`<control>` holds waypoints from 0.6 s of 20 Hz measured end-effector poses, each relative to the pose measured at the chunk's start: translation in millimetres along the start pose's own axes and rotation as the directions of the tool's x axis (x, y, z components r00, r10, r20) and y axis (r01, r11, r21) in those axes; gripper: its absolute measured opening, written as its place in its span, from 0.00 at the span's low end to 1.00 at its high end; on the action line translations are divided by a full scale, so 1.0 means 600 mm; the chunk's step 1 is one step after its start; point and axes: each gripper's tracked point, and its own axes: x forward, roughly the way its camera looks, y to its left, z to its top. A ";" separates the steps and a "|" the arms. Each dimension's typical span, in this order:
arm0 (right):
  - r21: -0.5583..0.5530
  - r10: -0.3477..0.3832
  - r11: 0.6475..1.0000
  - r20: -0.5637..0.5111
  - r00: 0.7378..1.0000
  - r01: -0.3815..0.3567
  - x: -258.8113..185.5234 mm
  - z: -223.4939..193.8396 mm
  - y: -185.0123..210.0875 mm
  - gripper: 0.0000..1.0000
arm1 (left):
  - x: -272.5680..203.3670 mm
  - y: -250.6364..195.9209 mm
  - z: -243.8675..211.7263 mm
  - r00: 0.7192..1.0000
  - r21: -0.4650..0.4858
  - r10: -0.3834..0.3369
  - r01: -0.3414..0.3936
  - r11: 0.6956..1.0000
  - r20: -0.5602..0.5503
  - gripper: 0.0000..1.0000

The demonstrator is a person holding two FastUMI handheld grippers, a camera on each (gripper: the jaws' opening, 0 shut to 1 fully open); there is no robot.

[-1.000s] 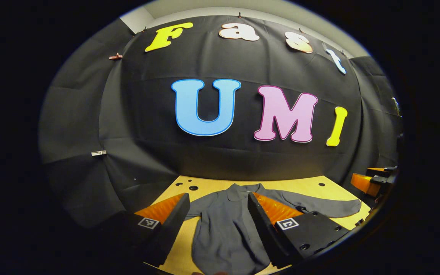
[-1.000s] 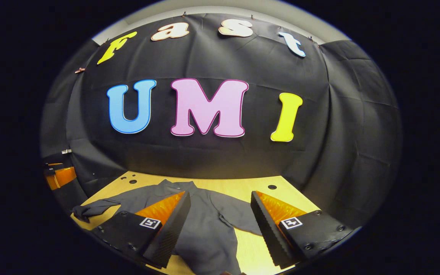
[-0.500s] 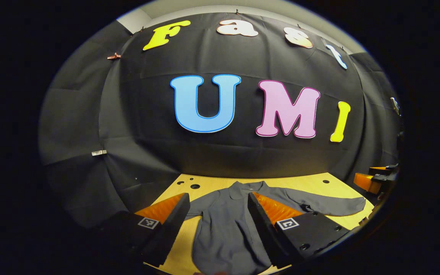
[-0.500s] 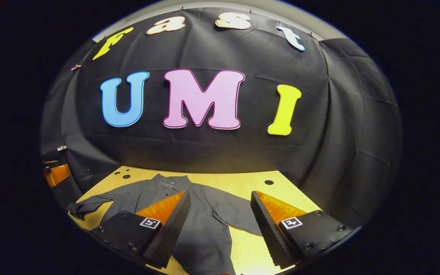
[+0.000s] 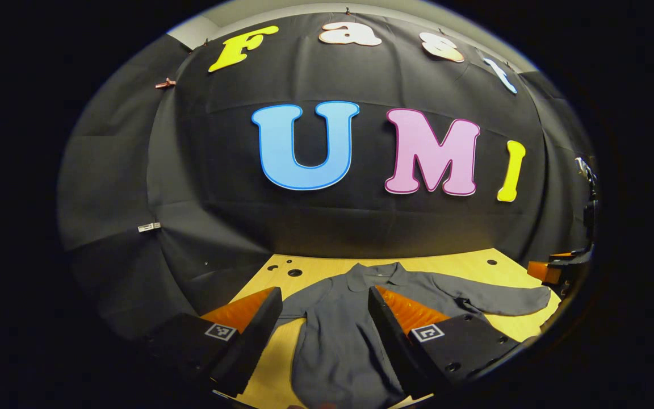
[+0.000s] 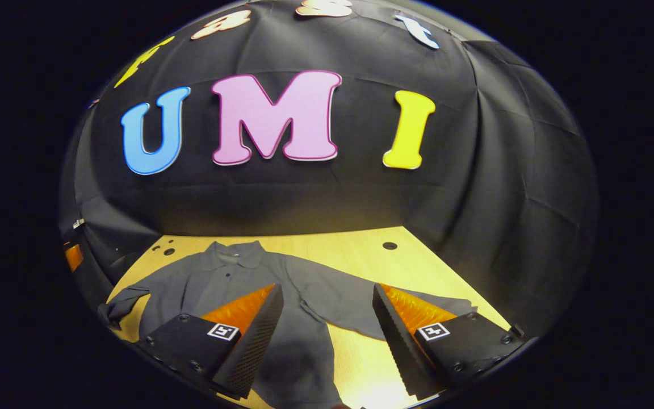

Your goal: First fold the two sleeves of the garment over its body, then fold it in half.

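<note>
- The bench is pale wood with a few round holes near its far edge, and it stands against the black cloth wall.
- The garment, a dark grey long-sleeved shirt with a collar, lies flat on the bench with its collar toward the wall and both sleeves spread out, neither one folded over the body.
- In the left gripper view one sleeve stretches sideways, its cuff close to the bench edge; in the right gripper view the other sleeve ends in a bunched cuff at the opposite edge.
- The left claw hangs above the shirt's body with its fingers set wide apart and nothing between them.
- The right claw hangs over the shirt's side and the sleeve nearest it, fingers likewise wide apart and holding nothing.
- At the far right rim of the left gripper view a small orange and black part shows, probably the other claw, though it is too squeezed to be sure.
</note>
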 end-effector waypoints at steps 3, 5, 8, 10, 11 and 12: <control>0.025 -0.048 0.998 -0.067 0.997 0.050 0.029 -0.032 -0.038 0.98 | 0.007 0.004 -0.014 1.000 -0.006 0.016 -0.017 1.000 -0.026 0.96; 0.037 -0.100 0.994 -0.112 0.989 0.105 0.048 -0.060 -0.072 0.98 | 0.016 0.006 -0.019 0.999 -0.013 0.021 -0.021 1.000 -0.043 0.95; 0.032 -0.162 0.985 -0.167 0.972 0.170 0.071 -0.092 -0.121 0.98 | 0.028 0.006 -0.035 0.997 -0.025 0.030 -0.032 0.999 -0.074 0.96; 0.045 -0.200 0.976 -0.202 0.959 0.213 0.082 -0.111 -0.155 0.98 | 0.039 0.005 -0.045 0.995 -0.038 0.039 -0.043 0.998 -0.097 0.96; 0.054 -0.218 0.970 -0.219 0.951 0.235 0.087 -0.118 -0.173 0.98 | 0.044 0.003 -0.048 0.993 -0.041 0.041 -0.045 0.998 -0.107 0.96; 0.061 -0.237 0.964 -0.234 0.943 0.257 0.093 -0.127 -0.193 0.98 | 0.047 0.003 -0.052 0.992 -0.039 0.044 -0.048 0.998 -0.114 0.96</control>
